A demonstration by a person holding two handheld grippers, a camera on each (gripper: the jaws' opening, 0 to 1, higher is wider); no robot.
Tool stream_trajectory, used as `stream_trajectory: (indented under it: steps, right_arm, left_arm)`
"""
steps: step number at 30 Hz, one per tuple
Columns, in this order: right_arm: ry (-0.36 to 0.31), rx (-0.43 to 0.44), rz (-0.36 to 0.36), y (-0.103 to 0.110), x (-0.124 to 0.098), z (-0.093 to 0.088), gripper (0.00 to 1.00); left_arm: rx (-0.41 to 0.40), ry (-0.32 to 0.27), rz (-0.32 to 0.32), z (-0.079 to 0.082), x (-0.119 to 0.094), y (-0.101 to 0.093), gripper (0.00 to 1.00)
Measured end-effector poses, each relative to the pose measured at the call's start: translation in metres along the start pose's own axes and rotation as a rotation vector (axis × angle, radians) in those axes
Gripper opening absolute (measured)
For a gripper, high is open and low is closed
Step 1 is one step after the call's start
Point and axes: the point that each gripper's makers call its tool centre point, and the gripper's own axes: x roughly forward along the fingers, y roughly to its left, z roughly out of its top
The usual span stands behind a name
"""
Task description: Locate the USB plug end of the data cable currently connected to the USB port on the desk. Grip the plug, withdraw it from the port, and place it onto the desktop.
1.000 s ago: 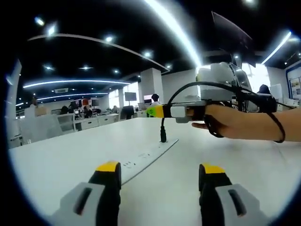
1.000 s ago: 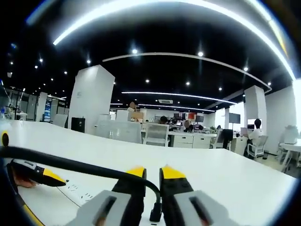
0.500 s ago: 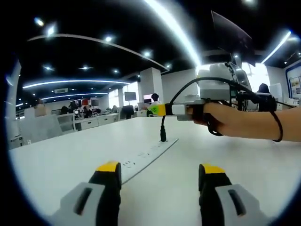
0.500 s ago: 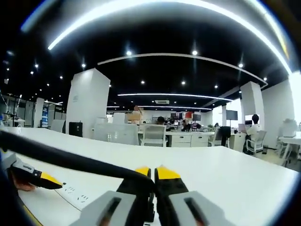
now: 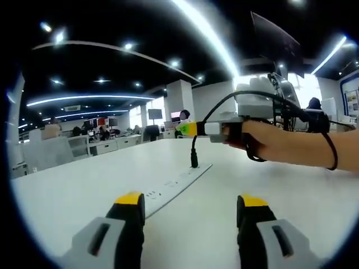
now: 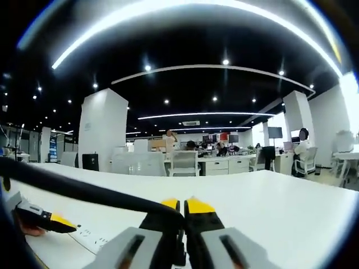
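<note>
Right gripper view: right gripper [image 6: 180,206] fingers clenched on the black cable [image 6: 84,193], plug hidden at 6 o'clock; left gripper [image 5: 192,208] fingers released.

Open-plan office under a black ceiling [image 6: 185,87] with curved light strips [image 6: 190,7] and small round spotlights [image 6: 225,62]. White square pillar [image 6: 101,126] at left of the right gripper view, rows of white desks [image 6: 224,166] and office chairs [image 6: 183,162] mid-frame. Broad white desktop [image 5: 84,190] across the lower left gripper view; bright windows [image 5: 160,106] beyond.
</note>
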Motion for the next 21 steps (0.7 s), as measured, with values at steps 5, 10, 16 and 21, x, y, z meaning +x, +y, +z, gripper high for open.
stream_trajectory:
  steps: [5,10,16,21]
  right_arm:
    - [-0.014,0.077,-0.024,-0.007,0.003,0.001,0.05]
    - [-0.034,0.171,-0.053,-0.012,0.005,0.001,0.05]
    - [-0.028,0.119,-0.077,-0.01,0.004,0.002,0.05]
    - [-0.011,0.17,-0.089,-0.012,0.003,0.002,0.05]
  left_arm:
    - [0.003,0.003,-0.001,0.0,0.0,0.0,0.66]
    - [0.006,0.005,-0.001,-0.001,0.0,0.0,0.66]
    - [0.009,0.006,-0.001,-0.001,0.0,0.0,0.66]
    - [0.009,0.006,-0.002,-0.001,-0.001,0.0,0.66]
